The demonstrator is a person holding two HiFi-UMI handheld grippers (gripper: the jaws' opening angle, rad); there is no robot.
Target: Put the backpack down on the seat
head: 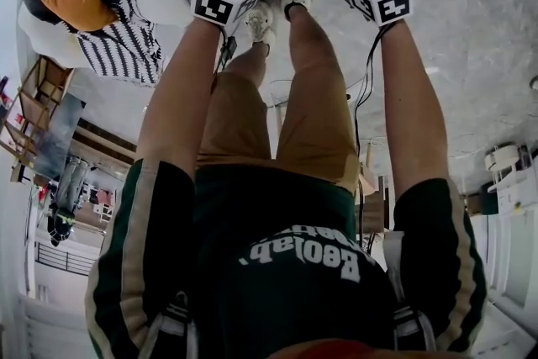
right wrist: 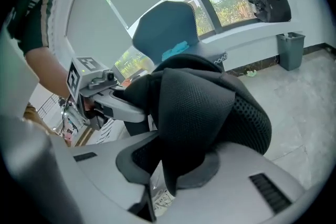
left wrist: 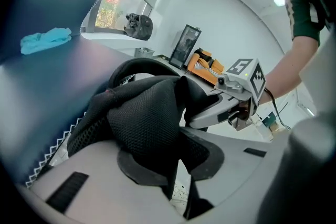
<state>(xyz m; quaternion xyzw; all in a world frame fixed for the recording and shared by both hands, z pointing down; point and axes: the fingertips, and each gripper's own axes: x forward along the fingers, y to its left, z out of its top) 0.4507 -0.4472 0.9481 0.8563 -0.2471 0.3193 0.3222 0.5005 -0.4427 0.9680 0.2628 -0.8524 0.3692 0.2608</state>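
Black padded mesh backpack (left wrist: 149,123), clamped in narrow-set jaws of left gripper (left wrist: 178,168) and likewise in those of right gripper (right wrist: 170,168), fabric bunched between each pair.

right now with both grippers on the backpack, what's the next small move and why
Probably lift it a little, both hands together. The left gripper and right gripper each have their fingers closed on the black mesh of the backpack, so the hold looks made, and the blue chair stands beyond the bag, not under it.
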